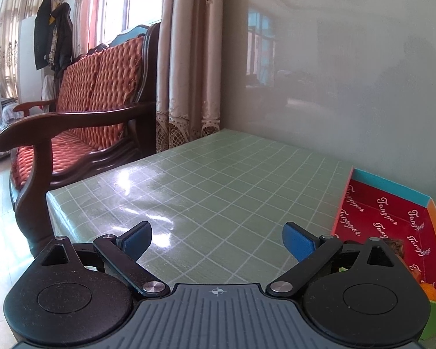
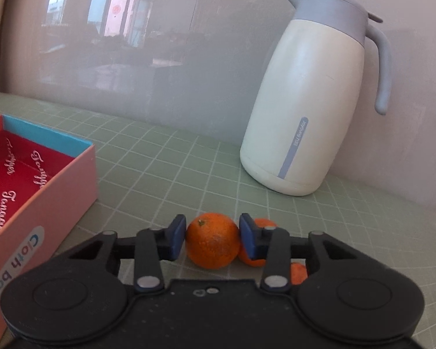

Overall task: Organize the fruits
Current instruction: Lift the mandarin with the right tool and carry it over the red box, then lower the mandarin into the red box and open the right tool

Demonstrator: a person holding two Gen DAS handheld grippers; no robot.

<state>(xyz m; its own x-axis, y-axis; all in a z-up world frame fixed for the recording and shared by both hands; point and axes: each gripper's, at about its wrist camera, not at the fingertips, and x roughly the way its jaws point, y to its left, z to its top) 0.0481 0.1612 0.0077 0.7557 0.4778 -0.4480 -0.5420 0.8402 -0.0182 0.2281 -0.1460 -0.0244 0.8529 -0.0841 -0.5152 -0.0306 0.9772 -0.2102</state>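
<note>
Left wrist view: the left gripper (image 1: pixel 217 240) is spread wide with nothing between its blue pads, held over the green checked tablecloth (image 1: pixel 206 180). At the right edge lies an open box (image 1: pixel 392 221) with a red printed lining, a blue far wall and an orange side wall. Inside it, partly hidden behind the gripper body, sit a brownish item that cannot be identified and 1 small orange fruit (image 1: pixel 428 290). A wooden sofa (image 1: pixel 81 110) with orange cushions stands beyond the table's left edge, with curtains (image 1: pixel 186 58) behind it.

Right wrist view: the right gripper (image 2: pixel 212 239) has its 2 pads pressed against either side of 1 orange (image 2: pixel 212 241), gripping it low over the tablecloth (image 2: pixel 160 163); whether the fruit touches the cloth cannot be told. A second orange (image 2: pixel 261 223) sits just behind the right pad, touching the gripped one. A third orange (image 2: pixel 298 273) shows partly beneath the right linkage. The pink-sided box (image 2: pixel 58 192) stands to the left, apart from the fruit. A white thermos jug (image 2: pixel 305 101) with grey lid and handle stands upright near the wall.
</note>
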